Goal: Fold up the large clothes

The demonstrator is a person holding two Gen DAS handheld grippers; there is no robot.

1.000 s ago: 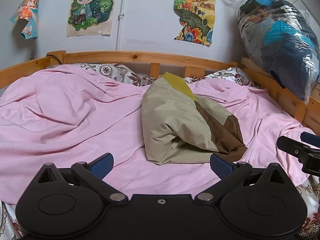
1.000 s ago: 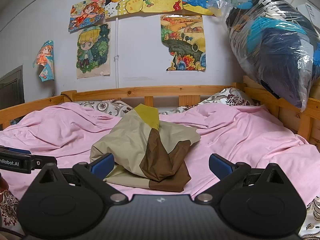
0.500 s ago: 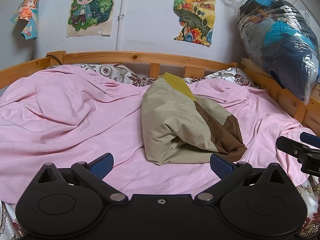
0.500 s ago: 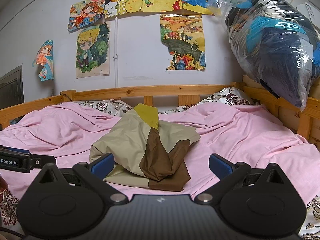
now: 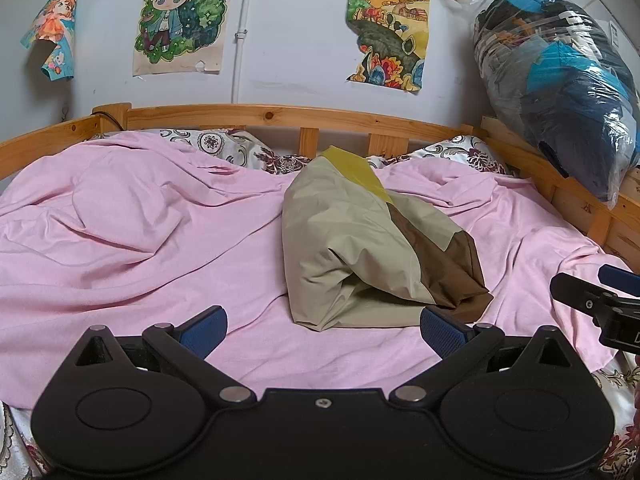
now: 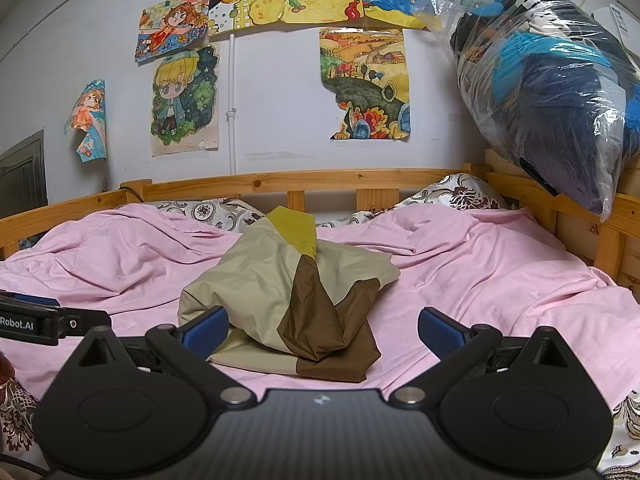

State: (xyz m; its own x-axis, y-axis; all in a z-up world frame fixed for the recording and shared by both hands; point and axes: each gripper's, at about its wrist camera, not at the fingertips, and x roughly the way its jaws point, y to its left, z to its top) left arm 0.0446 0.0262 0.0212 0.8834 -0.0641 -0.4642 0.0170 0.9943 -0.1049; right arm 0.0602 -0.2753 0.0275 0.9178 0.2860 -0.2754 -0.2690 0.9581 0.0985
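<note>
A folded garment in beige, brown and mustard patches [image 5: 360, 248] lies bunched on the pink sheet [image 5: 140, 240] in the middle of the bed; it also shows in the right wrist view [image 6: 292, 292]. My left gripper [image 5: 323, 330] is open and empty, just short of the garment's near edge. My right gripper [image 6: 322, 330] is open and empty, its left finger beside the garment's near left corner. The right gripper shows at the right edge of the left wrist view [image 5: 596, 304], and the left gripper at the left edge of the right wrist view [image 6: 48, 320].
A wooden bed rail [image 5: 280, 114] runs around the far side and right side [image 6: 600, 216]. A clear plastic bag of dark and blue clothes [image 6: 552, 88] rests on the right rail. Patterned pillows [image 5: 224, 148] lie along the headboard. Posters hang on the wall [image 6: 188, 100].
</note>
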